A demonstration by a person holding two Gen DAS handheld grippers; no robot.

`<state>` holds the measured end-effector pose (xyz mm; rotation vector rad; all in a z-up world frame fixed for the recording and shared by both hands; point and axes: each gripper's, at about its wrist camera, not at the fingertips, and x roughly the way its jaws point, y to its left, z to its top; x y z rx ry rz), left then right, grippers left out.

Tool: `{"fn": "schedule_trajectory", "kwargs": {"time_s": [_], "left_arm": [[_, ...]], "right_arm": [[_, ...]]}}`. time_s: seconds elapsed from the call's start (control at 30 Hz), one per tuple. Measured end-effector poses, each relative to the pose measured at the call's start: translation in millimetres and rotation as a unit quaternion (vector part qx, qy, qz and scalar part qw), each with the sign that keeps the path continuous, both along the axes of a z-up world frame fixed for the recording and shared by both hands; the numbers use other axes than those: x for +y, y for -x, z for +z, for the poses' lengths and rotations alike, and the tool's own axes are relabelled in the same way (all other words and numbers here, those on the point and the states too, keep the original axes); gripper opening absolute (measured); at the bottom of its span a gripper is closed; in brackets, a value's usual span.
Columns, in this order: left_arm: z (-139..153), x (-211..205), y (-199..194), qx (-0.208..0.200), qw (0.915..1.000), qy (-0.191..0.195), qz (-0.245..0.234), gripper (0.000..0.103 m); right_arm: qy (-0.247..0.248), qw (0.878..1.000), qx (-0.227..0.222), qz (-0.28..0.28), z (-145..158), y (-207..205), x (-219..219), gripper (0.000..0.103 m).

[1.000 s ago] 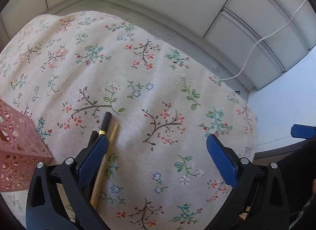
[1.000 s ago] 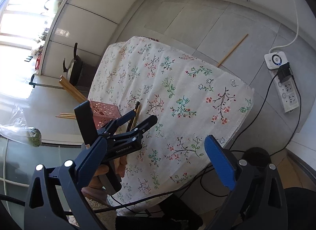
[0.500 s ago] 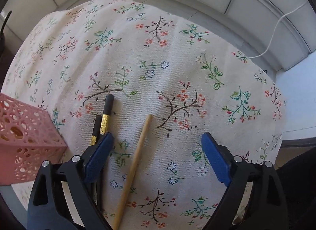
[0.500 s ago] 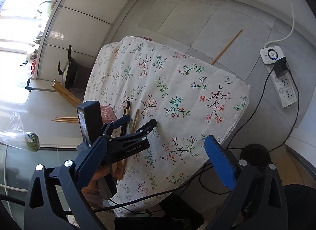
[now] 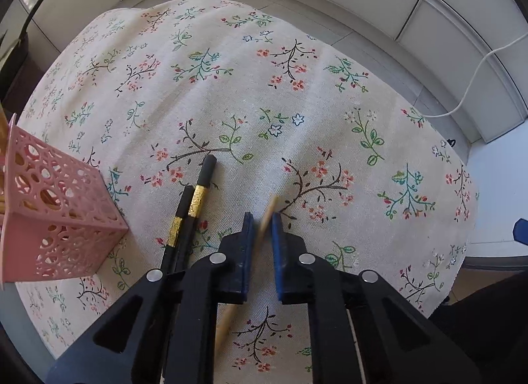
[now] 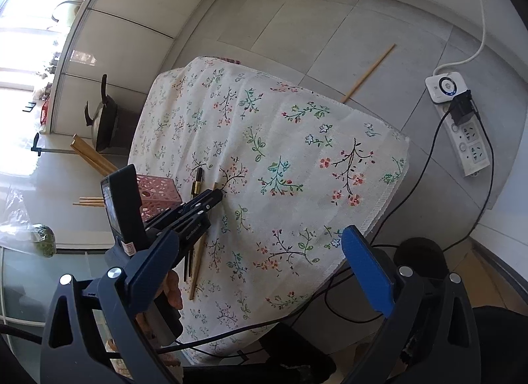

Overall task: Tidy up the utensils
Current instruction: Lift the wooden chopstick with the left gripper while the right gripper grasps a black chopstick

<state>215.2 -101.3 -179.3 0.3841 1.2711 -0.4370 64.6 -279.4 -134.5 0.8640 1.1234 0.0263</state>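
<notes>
Near the left edge of the floral-clothed table (image 5: 330, 113), the left gripper (image 5: 262, 229) has its jaws drawn nearly together around one bamboo chopstick (image 5: 269, 210), seemingly pinching it, though contact is hard to confirm. It takes the stick near its far tip, probably to lift it toward the pink basket (image 5: 56, 219) standing at the table's left edge. Two black chopsticks (image 5: 198, 196) lie side by side between basket and gripper. The right gripper (image 6: 260, 265) hangs off the table's near edge, jaws wide apart, holding nothing. One more chopstick on the floor (image 6: 369, 74) lies beyond the table's far edge.
</notes>
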Motion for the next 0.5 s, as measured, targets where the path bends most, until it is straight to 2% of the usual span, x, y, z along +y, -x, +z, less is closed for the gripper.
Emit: {"fn": "schedule_trajectory", "kwargs": {"time_s": [0.07,0.2,0.33,0.43,0.5], "left_arm": [[0,7,5,0.001,1.0,0.003,0.004,0.004],[9,23,22,0.003,0.9996,0.02,0.021,0.004],[45,54,51,-0.018,0.999,0.031,0.024,0.004],[75,75,73,-0.045,0.9963,0.059,0.043,0.004],[93,90,85,-0.062,0.9937,0.072,0.059,0.004]], "right_arm": [[0.004,1.0,-0.001,0.001,0,0,1,0.096],[0.009,1.0,0.003,-0.001,-1,-4,5,0.096],[0.024,1.0,0.011,0.006,-4,-18,21,0.096],[0.044,0.999,0.012,0.011,-4,-33,39,0.096],[0.037,0.999,0.017,0.016,-7,-46,54,0.096]]}}
